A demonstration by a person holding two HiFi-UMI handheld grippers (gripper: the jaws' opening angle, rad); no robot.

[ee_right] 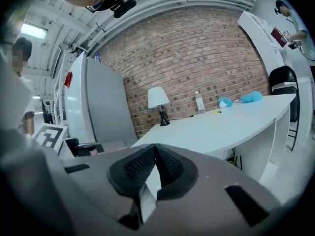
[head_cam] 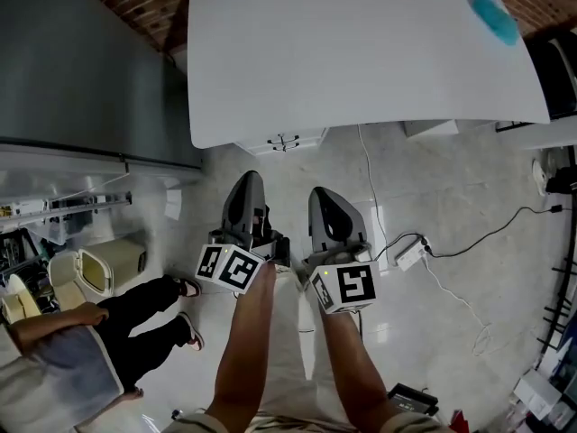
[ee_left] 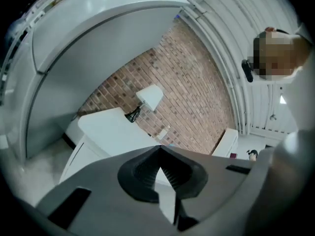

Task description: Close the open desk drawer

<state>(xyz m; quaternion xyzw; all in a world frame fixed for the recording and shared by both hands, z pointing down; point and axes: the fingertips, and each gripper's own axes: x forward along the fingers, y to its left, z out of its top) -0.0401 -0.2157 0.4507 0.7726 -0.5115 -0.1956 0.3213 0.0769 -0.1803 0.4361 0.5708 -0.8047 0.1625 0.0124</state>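
Observation:
The white desk (head_cam: 361,52) fills the top of the head view. Just under its near edge shows a white drawer front (head_cam: 281,141) with a small dark handle, sticking out only slightly past the desktop. Both grippers hang in front of the desk, apart from it. My left gripper (head_cam: 250,179) is shut and empty, its jaws meeting tip to tip (ee_left: 160,149); its view is rolled, so the desk (ee_left: 106,124) looks tilted. My right gripper (head_cam: 323,193) is also shut with nothing between its jaws (ee_right: 155,146), pointing over the desk (ee_right: 221,127).
A tall grey cabinet (head_cam: 81,61) stands left of the desk. A person (head_cam: 99,341) sits on the floor at lower left. A power strip (head_cam: 410,255) and cables lie on the floor at right. A lamp (ee_right: 158,100), a bottle (ee_right: 199,102) and blue items (head_cam: 491,7) are on the desk.

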